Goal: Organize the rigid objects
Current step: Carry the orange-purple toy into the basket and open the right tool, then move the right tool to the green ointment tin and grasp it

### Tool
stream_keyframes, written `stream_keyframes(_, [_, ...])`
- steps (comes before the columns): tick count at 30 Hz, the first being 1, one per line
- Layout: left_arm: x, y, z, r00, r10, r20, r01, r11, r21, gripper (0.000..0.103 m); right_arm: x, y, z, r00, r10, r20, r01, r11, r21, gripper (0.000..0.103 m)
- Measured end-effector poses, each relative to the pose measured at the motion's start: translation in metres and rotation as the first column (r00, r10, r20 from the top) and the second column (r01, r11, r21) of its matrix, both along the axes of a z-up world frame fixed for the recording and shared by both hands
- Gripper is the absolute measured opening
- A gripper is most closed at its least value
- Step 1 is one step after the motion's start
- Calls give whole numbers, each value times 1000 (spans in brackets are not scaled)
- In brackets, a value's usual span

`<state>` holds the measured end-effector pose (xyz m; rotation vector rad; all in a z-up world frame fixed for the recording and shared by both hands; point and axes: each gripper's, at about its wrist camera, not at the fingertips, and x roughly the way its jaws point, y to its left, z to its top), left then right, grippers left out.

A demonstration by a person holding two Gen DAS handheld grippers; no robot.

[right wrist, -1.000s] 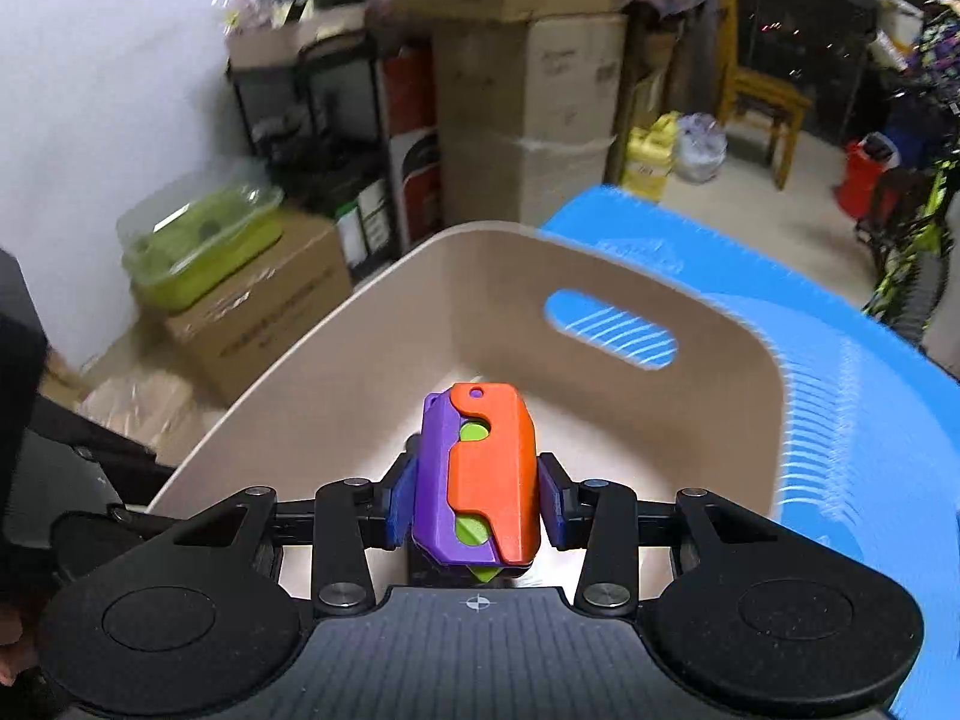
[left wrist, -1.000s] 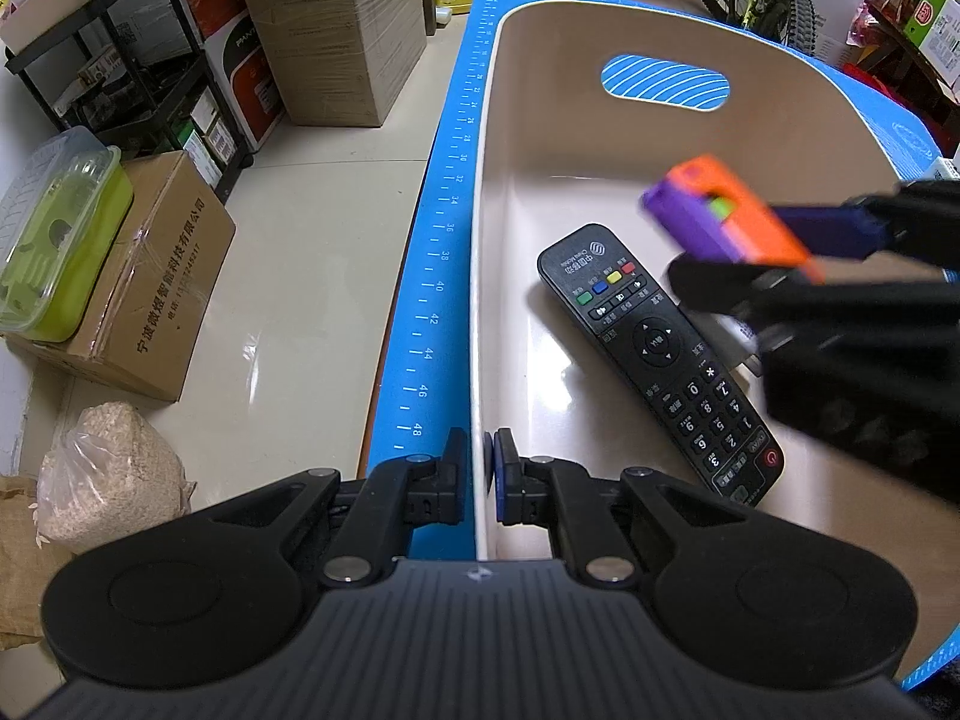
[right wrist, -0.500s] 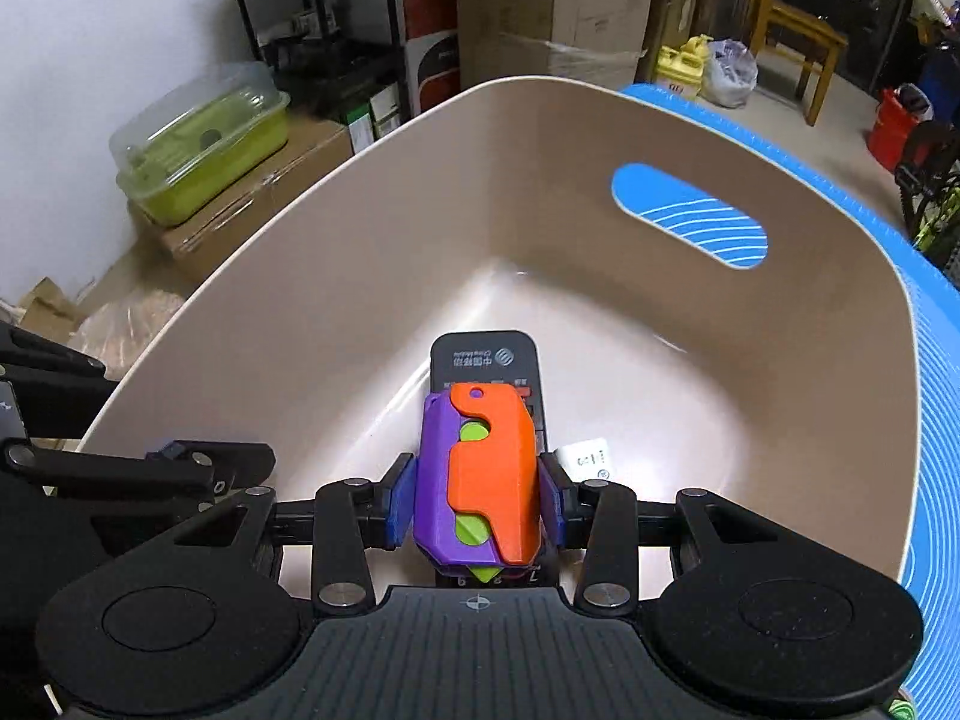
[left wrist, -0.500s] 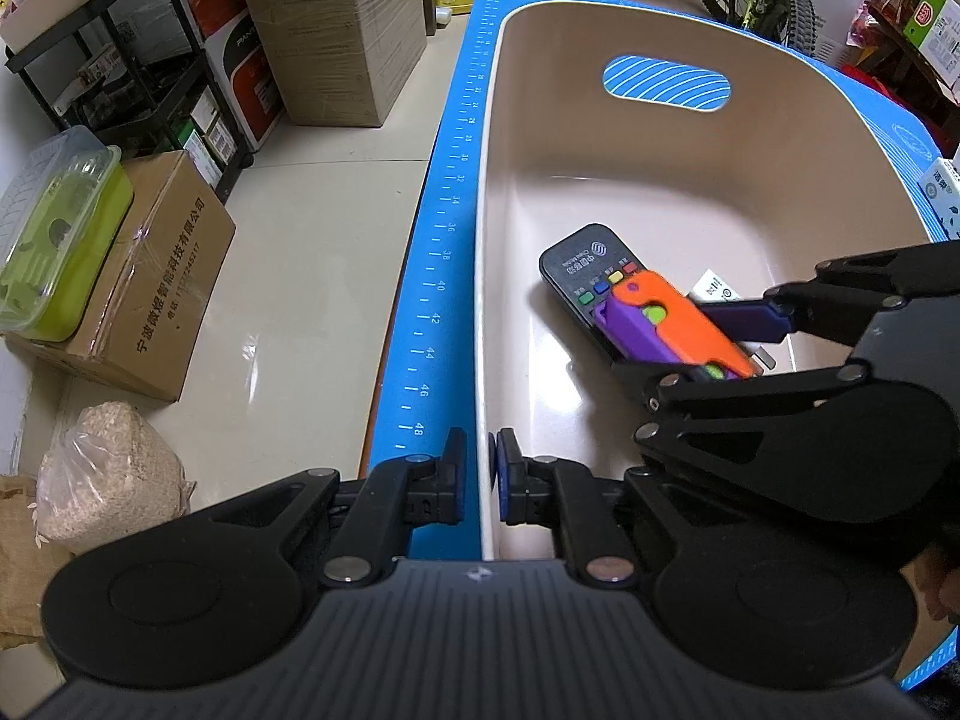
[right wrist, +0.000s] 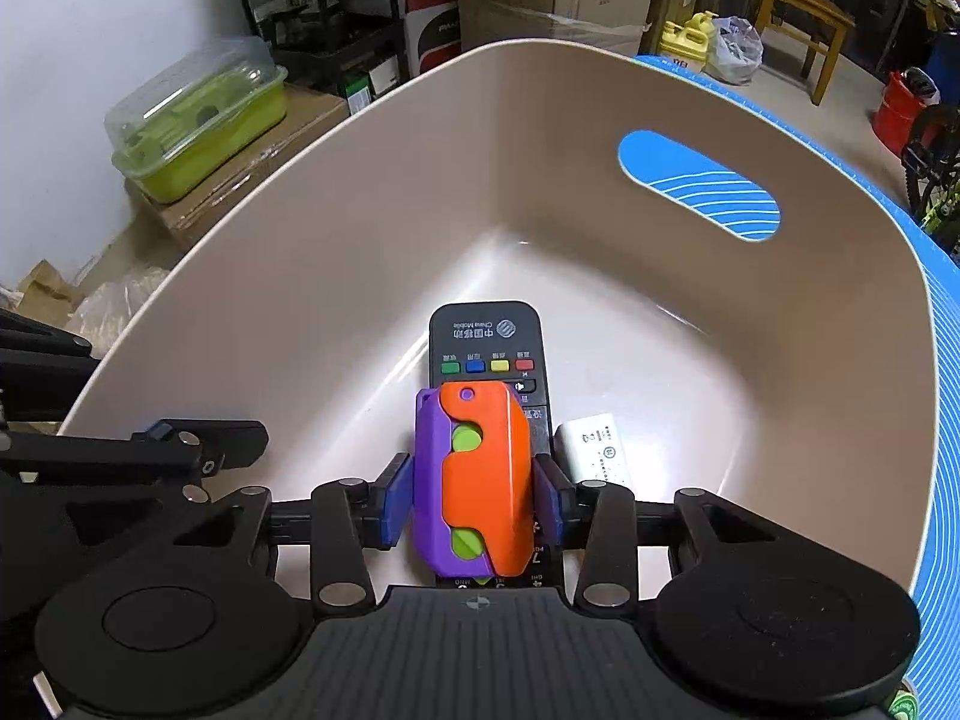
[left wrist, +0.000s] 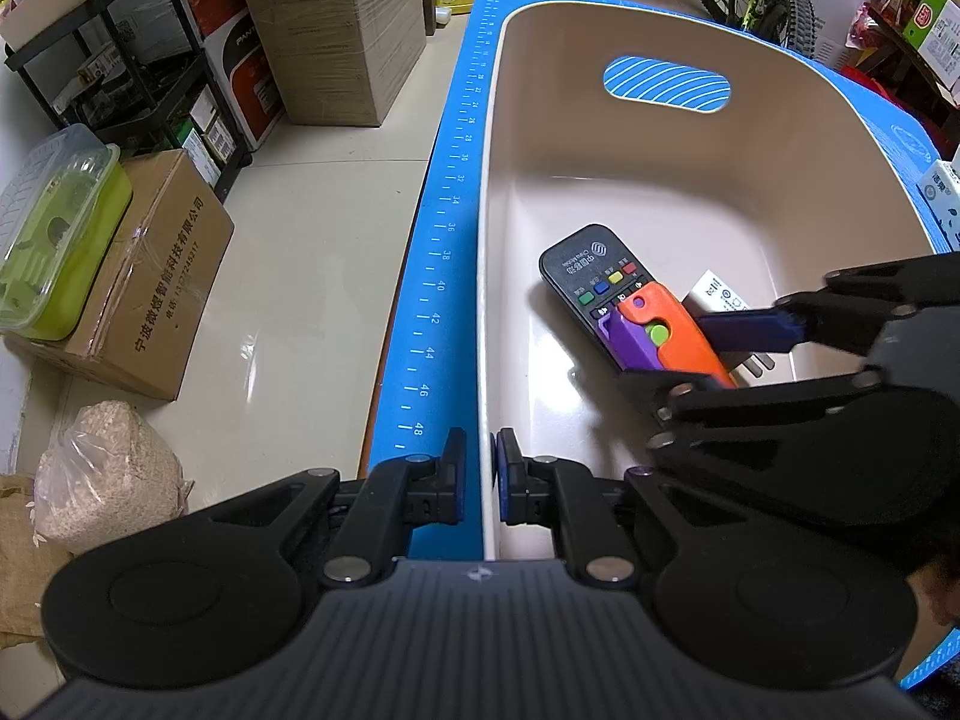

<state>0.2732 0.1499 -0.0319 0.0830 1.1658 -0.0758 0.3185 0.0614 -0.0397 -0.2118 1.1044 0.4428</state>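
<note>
Lowered: toy [right wrist: 474,480] over remote [right wrist: 486,342], charger [right wrist: 591,447] beside.

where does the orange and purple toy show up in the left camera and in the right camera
Left wrist: the orange and purple toy sits right of centre, held by the right tongs over the black remote.
Right wrist: the toy is low centre, clamped between the tongs.
Shared landmark: the bin's blue handle slot on the far wall.

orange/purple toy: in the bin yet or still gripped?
Gripped, inside the bin. The right gripper is shut on the toy, low over the remote; whether it touches the remote, cannot tell.
</note>
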Motion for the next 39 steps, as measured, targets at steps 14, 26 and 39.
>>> stream_keyframes(14, [1, 2, 1, 1000, 2, -2, -2, 1000, -9, 13, -53, -82, 97, 950, -138, 280, 108, 987, 120, 69])
stream_keyframes(26, [2, 4, 1, 1000, 6, -5, -6, 1000, -15, 13, -80, -188, 63, 902, -345, 260, 348, 937, 33, 71])
stream_keyframes(39, [3, 6, 2, 1000, 3, -5, -3, 1000, -15, 13, -76, -221, -7, 886, -423, 189, 432, 902, -8, 71])
